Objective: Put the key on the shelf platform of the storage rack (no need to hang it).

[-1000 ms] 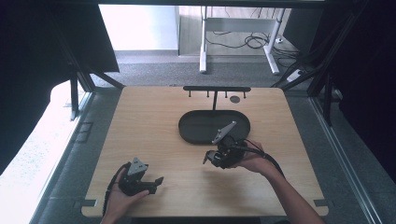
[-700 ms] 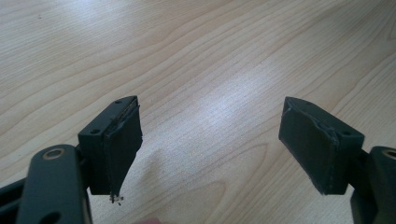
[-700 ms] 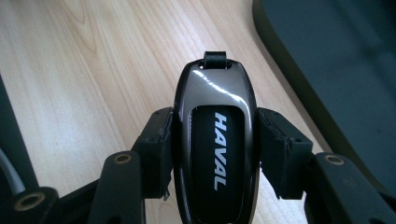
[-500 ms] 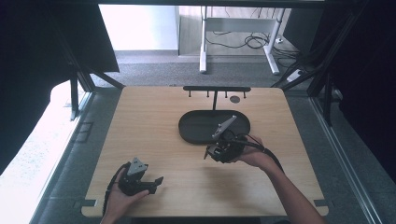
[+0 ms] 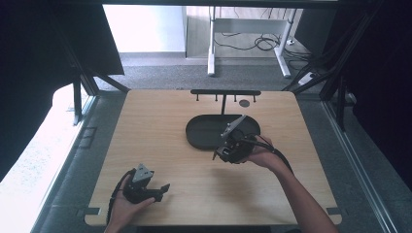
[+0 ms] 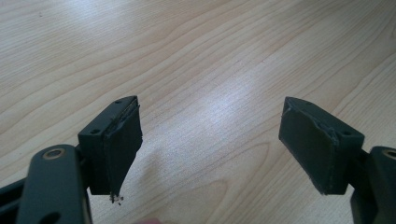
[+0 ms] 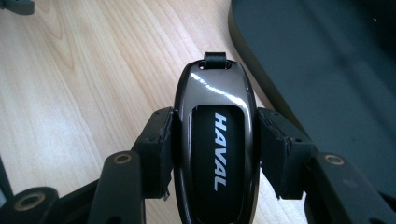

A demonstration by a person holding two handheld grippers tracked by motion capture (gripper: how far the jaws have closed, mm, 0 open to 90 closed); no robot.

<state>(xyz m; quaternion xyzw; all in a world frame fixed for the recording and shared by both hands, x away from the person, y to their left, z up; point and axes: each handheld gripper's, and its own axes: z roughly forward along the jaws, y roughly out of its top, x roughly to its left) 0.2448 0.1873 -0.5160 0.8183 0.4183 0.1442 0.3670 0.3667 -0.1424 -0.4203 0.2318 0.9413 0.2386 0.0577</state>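
Observation:
A glossy dark car key fob (image 7: 215, 140) lettered HAVAL is clamped between the two jaws of my right gripper (image 7: 215, 149), its small loop end pointing away from me. In the high view that right gripper (image 5: 221, 154) hovers over the table just at the near edge of the black oval tray (image 5: 199, 131). My left gripper (image 5: 163, 189) rests low near the table's front left, held by a hand. In the left gripper view its jaws stand wide apart over bare wood, the left gripper (image 6: 210, 140) open with nothing between them.
A black rack with small pegs (image 5: 225, 92) stands behind the tray on a thin post. A dark round disc (image 5: 244, 103) lies near it. Wooden tabletop (image 5: 155, 126) stretches left of the tray. Dark frame struts flank the table.
My right gripper with the key fob has moved a little forward and left, toward the tray's near edge. The left gripper has stayed put.

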